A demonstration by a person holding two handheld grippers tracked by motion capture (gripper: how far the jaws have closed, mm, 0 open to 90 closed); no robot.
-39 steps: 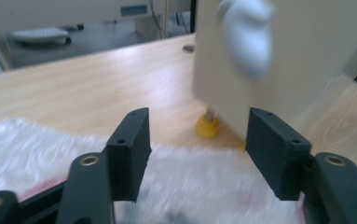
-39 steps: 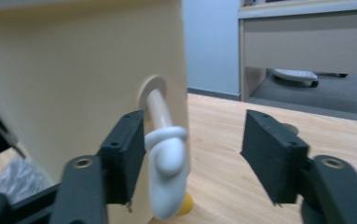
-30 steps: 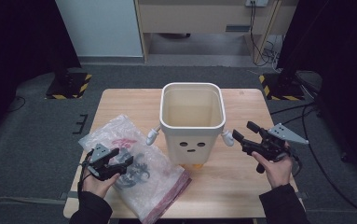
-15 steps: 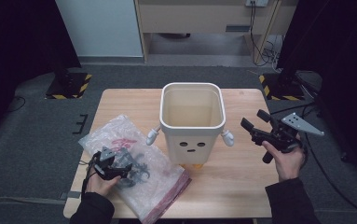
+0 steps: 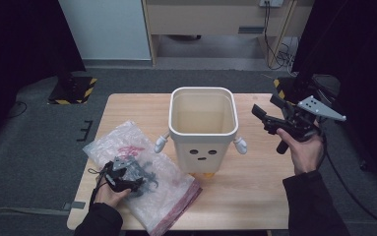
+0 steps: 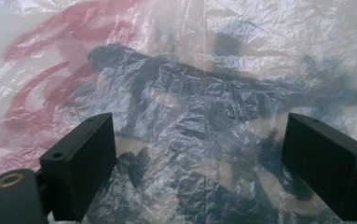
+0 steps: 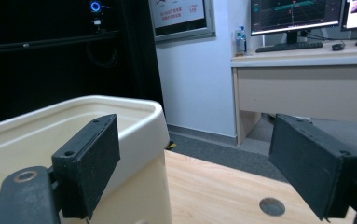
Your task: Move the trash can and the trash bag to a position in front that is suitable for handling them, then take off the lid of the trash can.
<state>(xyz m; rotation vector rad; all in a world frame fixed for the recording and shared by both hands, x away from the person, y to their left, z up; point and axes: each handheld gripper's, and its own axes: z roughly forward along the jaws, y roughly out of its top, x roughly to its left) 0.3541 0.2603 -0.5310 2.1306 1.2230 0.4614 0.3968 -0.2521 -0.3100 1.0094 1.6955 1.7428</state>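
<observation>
left gripper (image 5: 127,174) over bag (image 5: 141,189), near table edge (image 5: 85,196).

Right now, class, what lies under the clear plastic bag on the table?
Under the clear plastic bag lies the wooden table. Red print and dark shapes show through the film in the left gripper view; what they are cannot be told.

Left gripper (image 5: 127,174) low near the table's front-left corner, jaws just opened wide, nothing clamped between them, hand (image 5: 111,192) gripping from behind. Right gripper (image 5: 272,115) raised above the table's right edge, jaws spread apart and empty, hand (image 5: 301,147) beneath.
</observation>
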